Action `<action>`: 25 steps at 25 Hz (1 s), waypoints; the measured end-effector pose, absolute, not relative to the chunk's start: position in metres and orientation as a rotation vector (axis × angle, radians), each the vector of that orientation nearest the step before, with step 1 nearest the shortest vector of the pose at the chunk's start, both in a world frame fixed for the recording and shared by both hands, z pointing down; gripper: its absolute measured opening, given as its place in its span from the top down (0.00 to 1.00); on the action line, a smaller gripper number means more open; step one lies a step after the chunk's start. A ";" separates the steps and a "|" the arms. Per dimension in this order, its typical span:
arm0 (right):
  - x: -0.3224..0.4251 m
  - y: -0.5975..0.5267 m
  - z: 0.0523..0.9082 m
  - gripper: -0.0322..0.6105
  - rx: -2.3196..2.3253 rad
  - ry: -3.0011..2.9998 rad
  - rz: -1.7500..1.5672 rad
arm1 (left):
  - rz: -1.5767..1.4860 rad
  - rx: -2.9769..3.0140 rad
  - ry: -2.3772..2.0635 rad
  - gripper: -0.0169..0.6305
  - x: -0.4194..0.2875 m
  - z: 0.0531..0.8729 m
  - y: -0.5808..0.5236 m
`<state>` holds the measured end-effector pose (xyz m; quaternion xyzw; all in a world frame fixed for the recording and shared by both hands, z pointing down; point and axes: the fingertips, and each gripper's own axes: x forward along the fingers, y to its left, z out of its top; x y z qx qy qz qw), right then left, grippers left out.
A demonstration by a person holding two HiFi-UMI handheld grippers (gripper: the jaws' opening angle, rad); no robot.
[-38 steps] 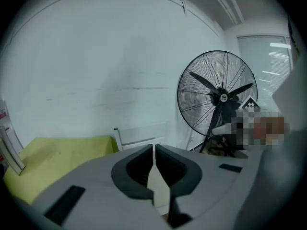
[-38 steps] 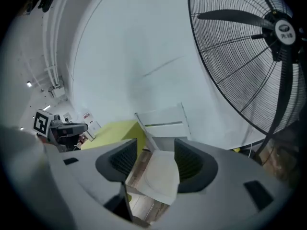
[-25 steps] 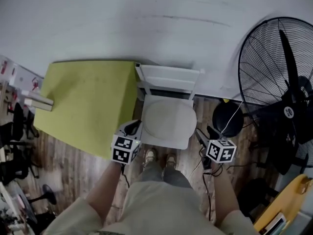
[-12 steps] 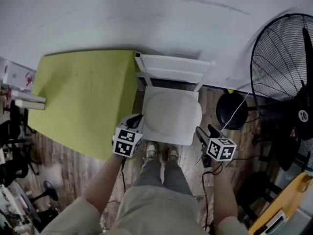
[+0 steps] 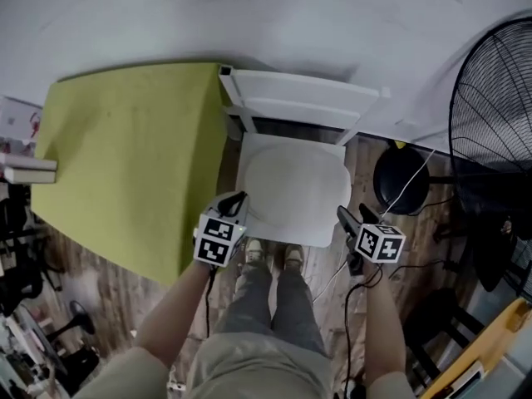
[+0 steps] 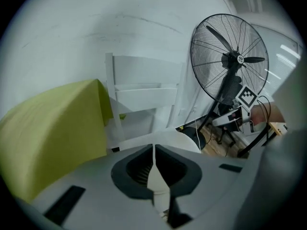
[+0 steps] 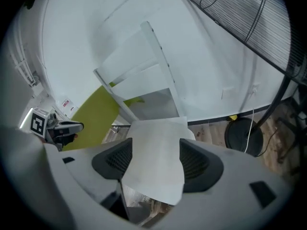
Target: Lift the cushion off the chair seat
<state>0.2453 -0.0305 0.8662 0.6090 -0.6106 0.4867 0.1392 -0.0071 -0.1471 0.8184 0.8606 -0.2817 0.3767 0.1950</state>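
Observation:
A round white cushion [image 5: 293,185] lies on the seat of a white wooden chair [image 5: 299,98] against the wall. My left gripper [image 5: 235,199] hangs at the seat's front left corner, its jaws shut with nothing in them. In the left gripper view the cushion [image 6: 184,140] shows just beyond that gripper [image 6: 153,150]. My right gripper [image 5: 342,216] is at the front right corner, open. Its jaws have just been opening. In the right gripper view the cushion [image 7: 158,143] shows through the wide gap of that gripper [image 7: 156,159], and the pads do not press on it.
A yellow-green table [image 5: 125,156] stands tight against the chair's left side. A large black fan [image 5: 499,131] with a round base [image 5: 401,181] and cables stands on the right. The person's shoes [image 5: 270,256] are just before the seat's front edge.
Both grippers have sunk and come closer to the seat's front corners. The chair and the table now look larger and nearer in the head view.

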 end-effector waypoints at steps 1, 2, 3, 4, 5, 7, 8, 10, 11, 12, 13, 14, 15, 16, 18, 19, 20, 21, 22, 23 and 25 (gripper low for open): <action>0.247 -0.032 0.876 0.48 1.758 -1.753 1.407 | 1.060 2.410 -0.788 0.92 -0.008 0.828 -0.147; 0.250 -0.033 0.886 0.47 1.765 -1.738 1.407 | 1.064 2.408 -0.787 0.92 -0.008 0.837 -0.148; 0.254 -0.034 0.895 0.47 1.778 -1.723 1.407 | 1.070 2.405 -0.784 0.92 -0.009 0.847 -0.149; 0.259 -0.035 0.904 0.46 1.790 -1.708 1.406 | 1.076 2.403 -0.780 0.92 -0.008 0.856 -0.150; 0.262 -0.035 0.912 0.46 1.799 -1.695 1.405 | 1.081 2.401 -0.775 0.92 -0.008 0.865 -0.150; 0.266 -0.035 0.929 0.46 1.804 -1.674 1.409 | 1.093 2.398 -0.762 0.92 -0.008 0.881 -0.152; 0.267 -0.035 0.938 0.46 1.803 -1.664 1.417 | 1.099 2.394 -0.757 0.92 -0.008 0.889 -0.152; 0.269 -0.033 0.957 0.45 1.798 -1.645 1.432 | 1.109 2.385 -0.751 0.92 -0.010 0.904 -0.153; 0.271 -0.032 0.966 0.45 1.797 -1.635 1.438 | 1.114 2.380 -0.747 0.92 -0.012 0.912 -0.152; 0.274 -0.031 0.975 0.45 1.800 -1.625 1.444 | 1.120 2.374 -0.744 0.92 -0.013 0.920 -0.151; 0.277 -0.030 0.985 0.45 1.804 -1.614 1.452 | 1.127 2.369 -0.740 0.92 -0.013 0.928 -0.151; 0.281 -0.029 0.994 0.44 1.809 -1.604 1.460 | 1.133 2.362 -0.737 0.92 -0.014 0.936 -0.150; 0.284 -0.029 1.003 0.44 1.814 -1.595 1.469 | 1.138 2.354 -0.737 0.92 -0.015 0.944 -0.149; 0.287 -0.030 1.011 0.44 1.817 -1.588 1.477 | 1.142 2.346 -0.738 0.92 -0.017 0.952 -0.148; 0.292 -0.031 1.028 0.43 1.817 -1.575 1.485 | 1.144 2.328 -0.747 0.92 -0.021 0.967 -0.148; 0.294 -0.032 1.036 0.43 1.817 -1.571 1.488 | 1.141 2.318 -0.751 0.92 -0.022 0.973 -0.148; 0.294 -0.033 1.042 0.43 1.821 -1.573 1.497 | 1.136 2.307 -0.753 0.92 -0.024 0.979 -0.148; 0.294 -0.034 1.048 0.43 1.832 -1.580 1.514 | 1.131 2.295 -0.755 0.92 -0.026 0.985 -0.147; 0.293 -0.036 1.053 0.42 1.846 -1.590 1.534 | 1.125 2.281 -0.761 0.92 -0.028 0.990 -0.147; 0.293 -0.037 1.058 0.42 1.858 -1.601 1.548 | 1.118 2.266 -0.770 0.92 -0.031 0.994 -0.146; 0.293 -0.041 1.065 0.42 1.874 -1.612 1.554 | 1.096 2.236 -0.795 0.92 -0.032 1.001 -0.147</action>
